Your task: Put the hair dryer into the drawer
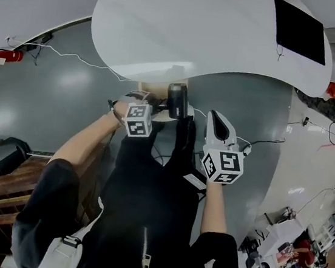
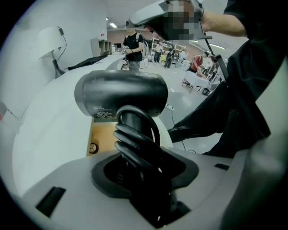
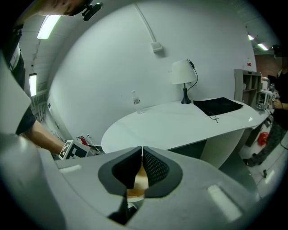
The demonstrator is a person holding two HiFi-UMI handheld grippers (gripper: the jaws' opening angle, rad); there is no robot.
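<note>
Hair dryer (image 1: 178, 101) is held above the edge of the white desk (image 1: 200, 24), its barrel level and its handle pointing down. The left gripper (image 2: 148, 179) is clamped on that handle, over the cord (image 2: 135, 143) wound round it. The right gripper (image 3: 142, 152) is carried beside it with tips pressed together and nothing between them.

Below the dryer a tan wooden cavity (image 2: 101, 134) is seen under the desk top. It is taken to be the open drawer; the dryer is above it, not yet inside.

Risks, as judged:
- The grip is taken partly on cord loops rather than on the bare handle, so the dryer could rotate or slip as it is lowered
- The barrel could be knocked against the desk overhang, since the opening sits close beneath it
- A loose end of cord could be left hanging over the drawer front and be pinched on closing

Not resolved:
- The depth and front edge of the drawer are cut off in every view
- A small round item (image 2: 93, 147) in the cavity cannot be identified
- The plug end of the cord is not seen — it may be hidden behind the handle
</note>
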